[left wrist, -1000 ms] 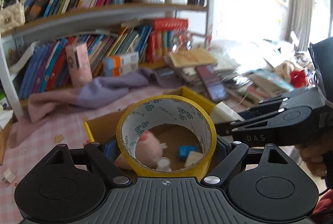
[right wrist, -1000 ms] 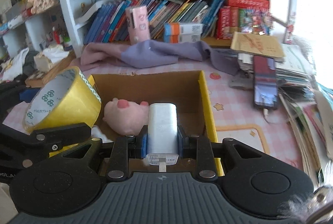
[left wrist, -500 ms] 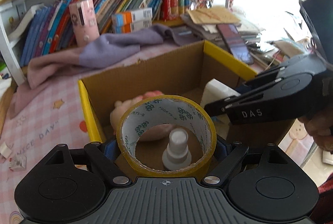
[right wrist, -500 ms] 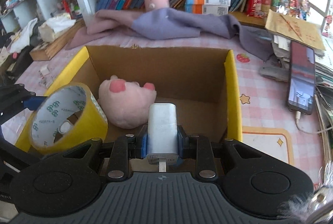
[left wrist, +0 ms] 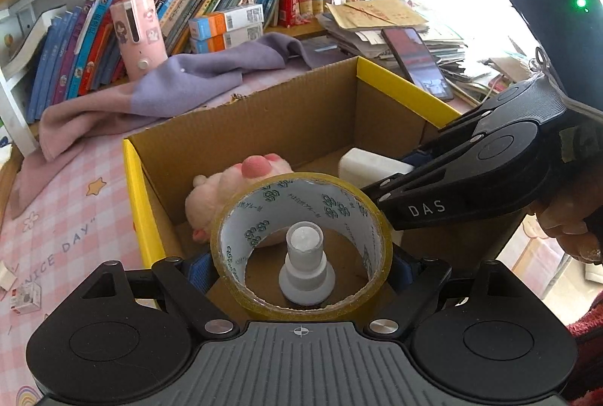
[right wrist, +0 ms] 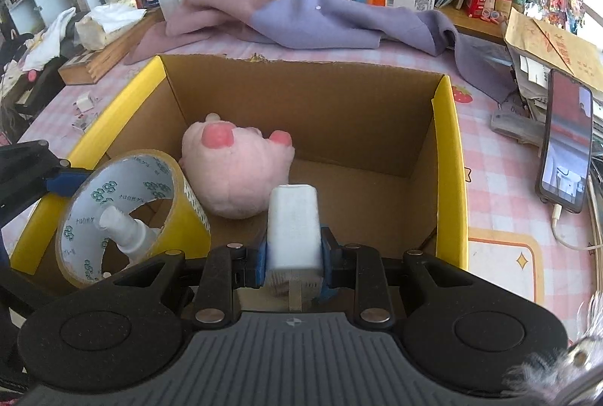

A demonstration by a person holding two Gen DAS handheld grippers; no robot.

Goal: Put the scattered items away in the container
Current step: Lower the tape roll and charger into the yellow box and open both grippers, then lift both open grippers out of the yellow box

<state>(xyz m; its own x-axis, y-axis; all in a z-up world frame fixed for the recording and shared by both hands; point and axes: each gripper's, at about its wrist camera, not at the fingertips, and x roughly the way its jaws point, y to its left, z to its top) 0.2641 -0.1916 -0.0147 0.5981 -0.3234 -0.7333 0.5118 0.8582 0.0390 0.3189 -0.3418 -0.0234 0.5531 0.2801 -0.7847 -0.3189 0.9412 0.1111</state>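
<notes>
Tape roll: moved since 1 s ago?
Yes. The tape roll, clamped in the left hand-held gripper, has gone from outside the cardboard box's left wall to inside it, over a white bottle.

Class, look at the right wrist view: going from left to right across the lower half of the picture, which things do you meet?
Yellow tape roll with a white bottle seen through its hole → pink plush toy → white block in the right gripper → yellow right wall of the cardboard box → phone.

Plush toy [right wrist: 235, 176] in box [right wrist: 446, 157] (far-left corner); cloth [right wrist: 312, 21] behind box.
</notes>
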